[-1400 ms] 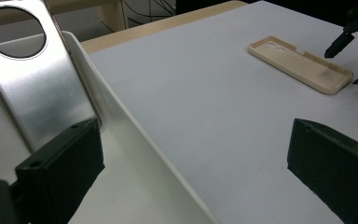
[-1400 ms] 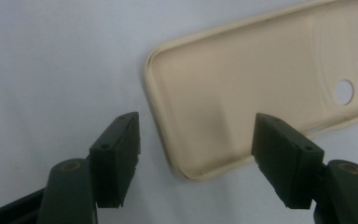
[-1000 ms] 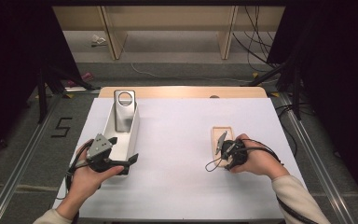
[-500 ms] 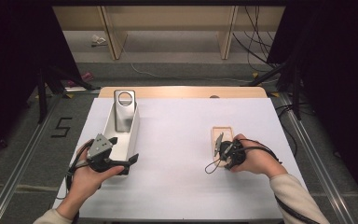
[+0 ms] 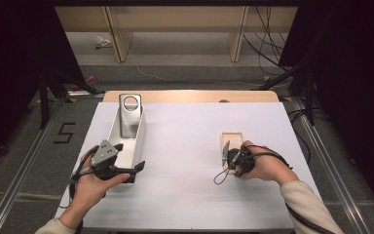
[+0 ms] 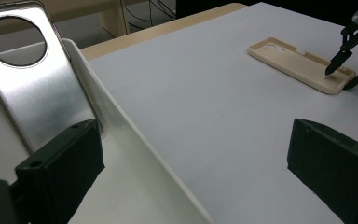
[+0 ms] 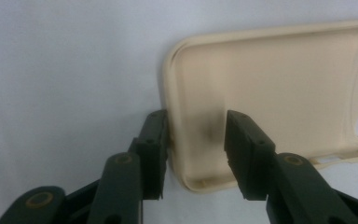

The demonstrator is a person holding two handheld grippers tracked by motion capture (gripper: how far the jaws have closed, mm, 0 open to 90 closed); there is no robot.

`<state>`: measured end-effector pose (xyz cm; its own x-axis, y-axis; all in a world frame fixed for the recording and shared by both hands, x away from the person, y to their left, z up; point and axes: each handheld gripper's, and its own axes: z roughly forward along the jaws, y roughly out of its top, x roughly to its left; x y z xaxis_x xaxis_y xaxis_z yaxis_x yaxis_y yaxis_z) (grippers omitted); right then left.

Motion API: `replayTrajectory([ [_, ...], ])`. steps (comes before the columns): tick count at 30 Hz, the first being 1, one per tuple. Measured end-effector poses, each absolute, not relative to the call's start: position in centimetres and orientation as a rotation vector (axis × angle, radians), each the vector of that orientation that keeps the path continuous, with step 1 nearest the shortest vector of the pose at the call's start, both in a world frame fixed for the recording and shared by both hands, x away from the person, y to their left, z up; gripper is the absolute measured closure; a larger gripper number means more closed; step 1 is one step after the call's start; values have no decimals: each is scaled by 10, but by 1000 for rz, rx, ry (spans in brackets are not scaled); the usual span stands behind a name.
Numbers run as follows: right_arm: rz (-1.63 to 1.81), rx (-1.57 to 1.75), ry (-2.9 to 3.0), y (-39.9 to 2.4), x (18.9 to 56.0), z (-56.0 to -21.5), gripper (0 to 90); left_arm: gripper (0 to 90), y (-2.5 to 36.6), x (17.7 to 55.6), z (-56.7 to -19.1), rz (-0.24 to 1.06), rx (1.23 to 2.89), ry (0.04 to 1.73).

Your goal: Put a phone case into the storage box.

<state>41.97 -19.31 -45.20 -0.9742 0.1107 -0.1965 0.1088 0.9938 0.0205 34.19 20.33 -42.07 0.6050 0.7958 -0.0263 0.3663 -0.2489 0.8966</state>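
**Two hands at the table, one jaw inside a phone case**

Both forearms come in from the near edge of the white table (image 5: 190,146). The right hand (image 5: 265,165) lies low on the table's right side, its gripper (image 5: 230,158) pointing left toward the near end of a beige phone case (image 5: 232,141) that lies flat, hollow side up. In the right gripper view the jaws straddle the case's short end wall: one pad touches the outside of the rim, the other stands inside the hollow, apart from the wall. The jaws have just been closing, with the rim between them, but they do not yet pinch it.

The left hand (image 5: 95,183) holds its gripper (image 5: 126,168) at the near end of a white tray (image 5: 139,139). Its jaws are spread wide, one inside the tray and one over the table. A silver plate (image 5: 129,117) with a round hole leans in the tray.
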Motion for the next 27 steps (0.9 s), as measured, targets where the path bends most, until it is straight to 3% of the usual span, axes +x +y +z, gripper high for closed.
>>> replayTrajectory([
  [8,-23,134,2970,-190,416,-452,752,31,203,342,-421,546,1853,935],
  [27,-37,87,2974,-188,414,-452,849,31,203,342,-422,542,1859,931],
])
